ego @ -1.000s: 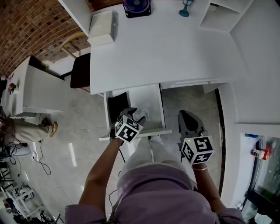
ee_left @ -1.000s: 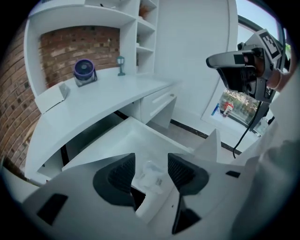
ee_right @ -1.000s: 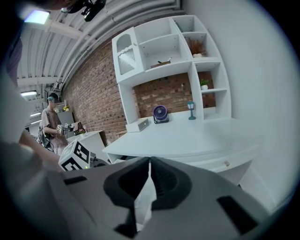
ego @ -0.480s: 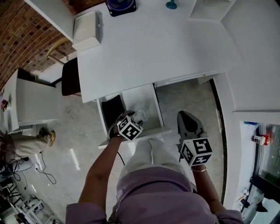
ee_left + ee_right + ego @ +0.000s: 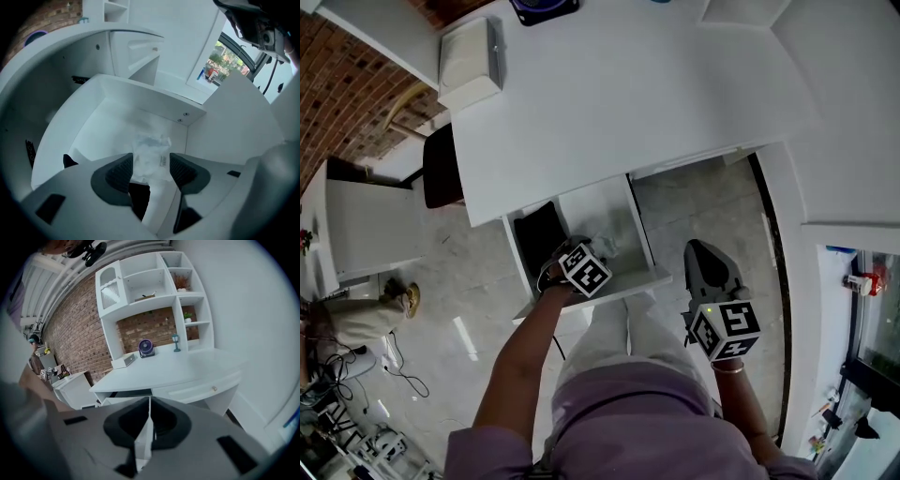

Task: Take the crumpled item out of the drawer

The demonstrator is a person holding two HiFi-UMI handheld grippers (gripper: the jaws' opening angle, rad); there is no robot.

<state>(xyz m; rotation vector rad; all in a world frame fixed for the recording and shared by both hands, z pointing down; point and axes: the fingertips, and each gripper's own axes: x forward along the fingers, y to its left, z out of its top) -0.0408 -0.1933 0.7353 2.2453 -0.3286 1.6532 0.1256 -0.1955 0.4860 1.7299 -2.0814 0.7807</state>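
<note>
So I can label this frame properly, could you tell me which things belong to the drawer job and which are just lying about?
Job: crumpled item; open drawer; left gripper, jaws open, item between them.
Lying about: black item in drawer; white box; fan; dark chair; shut right gripper.

The head camera is looking steeply down from high above on the white desk (image 5: 619, 94), its open drawer (image 5: 605, 208) and both grippers. The camera on the left gripper (image 5: 579, 246) is looking along its jaws, close into that same drawer. The camera on the right gripper (image 5: 701, 251) is facing the white desk's front from farther back, nearly level.
</note>
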